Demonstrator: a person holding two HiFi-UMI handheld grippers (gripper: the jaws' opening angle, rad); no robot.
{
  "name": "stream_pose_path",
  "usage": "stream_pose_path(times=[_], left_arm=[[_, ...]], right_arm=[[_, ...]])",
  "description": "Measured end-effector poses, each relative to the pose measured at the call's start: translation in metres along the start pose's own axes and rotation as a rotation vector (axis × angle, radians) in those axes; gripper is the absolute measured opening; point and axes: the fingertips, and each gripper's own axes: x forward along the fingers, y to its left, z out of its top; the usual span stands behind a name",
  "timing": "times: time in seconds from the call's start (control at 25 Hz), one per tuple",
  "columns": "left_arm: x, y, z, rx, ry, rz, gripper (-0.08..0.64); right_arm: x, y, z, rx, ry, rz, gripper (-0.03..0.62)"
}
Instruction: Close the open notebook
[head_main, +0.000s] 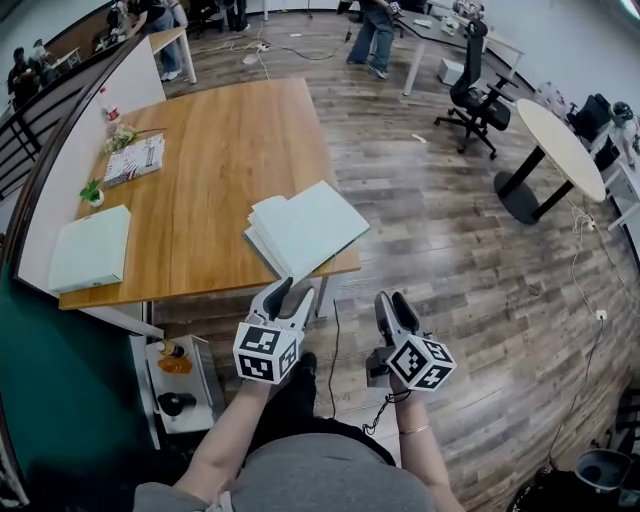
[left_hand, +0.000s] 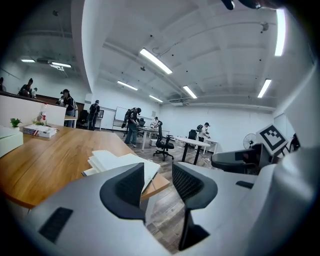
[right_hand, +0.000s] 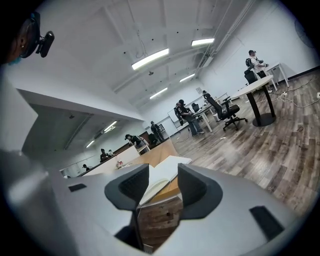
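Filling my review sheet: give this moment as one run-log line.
notebook: looks closed, overhanging desk corner | left hand-held gripper: open, empty | right hand-held gripper: open, empty

I see a wooden desk (head_main: 215, 150); at its left end lies a closed pale green book (head_main: 90, 248), with a small potted plant (head_main: 92, 192) and a patterned book (head_main: 135, 160) farther along that edge. Right of the desk stand a black office chair (head_main: 478, 95) and a round white table (head_main: 560, 148)

Pale green notebook (head_main: 305, 228) lying flat, seemingly closed, angled on wooden table (head_main: 220, 150) near corner, overhanging edge
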Motion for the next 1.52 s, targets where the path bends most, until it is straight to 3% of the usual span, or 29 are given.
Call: stream_pose_path(times=[0.48,0.92,1.2,1.52], left_arm=[[0.073,0.059,0.012,-0.034,0.055,-0.037,0.167],[0.111,0.070,0.008,-0.050,0.097,-0.085,0.166],[0.123,0.080,0.000,-0.072,0.122,-0.054,0.166],[0.135,0.090,0.002,-0.087,0.124,0.045,0.166]], right_arm=[[0.086,-0.023,0.029,0.030,0.007,-0.075,0.166],[0.115,-0.043,0.041,0.046,0.027,-0.131,0.163],[0.136,-0.057,0.041,0.053,0.060,-0.123,0.163],[0.170,-0.080,0.039,0.072,0.146,-0.063,0.161]])
